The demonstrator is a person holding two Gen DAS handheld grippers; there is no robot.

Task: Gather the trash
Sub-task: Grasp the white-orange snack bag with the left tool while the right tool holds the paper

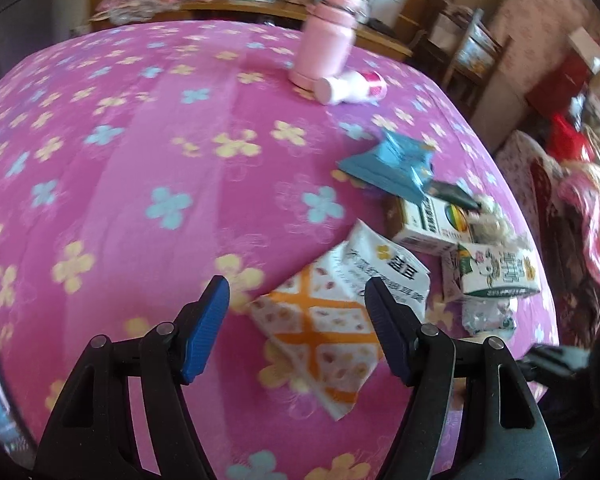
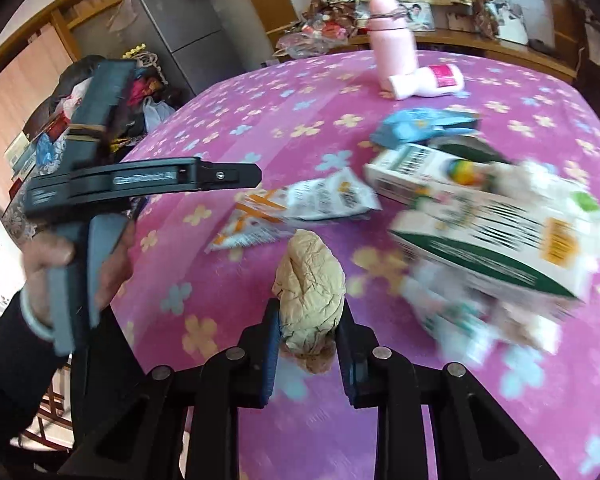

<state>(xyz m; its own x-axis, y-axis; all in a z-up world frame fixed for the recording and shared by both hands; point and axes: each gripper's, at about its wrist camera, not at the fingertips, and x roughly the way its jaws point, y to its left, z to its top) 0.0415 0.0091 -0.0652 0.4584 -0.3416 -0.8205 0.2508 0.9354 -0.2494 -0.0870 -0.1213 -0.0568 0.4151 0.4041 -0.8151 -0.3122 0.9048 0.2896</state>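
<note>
My right gripper point(image 2: 308, 320) is shut on a crumpled beige paper ball point(image 2: 310, 296), just above the pink flowered tablecloth point(image 2: 260, 112). My left gripper point(image 1: 296, 284) is open, its blue pads either side of a white and orange snack wrapper point(image 1: 332, 312) that lies flat below them. In the right wrist view that wrapper point(image 2: 300, 204) lies beyond the ball, and a hand point(image 2: 60, 256) holds the left tool at the left. Further trash lies to the right: a blue wrapper point(image 1: 388, 164), a white and green carton point(image 1: 432, 220) and a second carton point(image 1: 496, 272).
A tall pink bottle point(image 1: 328, 36) stands at the table's far side with a small white bottle point(image 1: 352, 88) lying against it. Behind the table are a cluttered wooden shelf point(image 1: 220, 4), a grey fridge point(image 2: 188, 40) and bags on the floor point(image 2: 156, 112).
</note>
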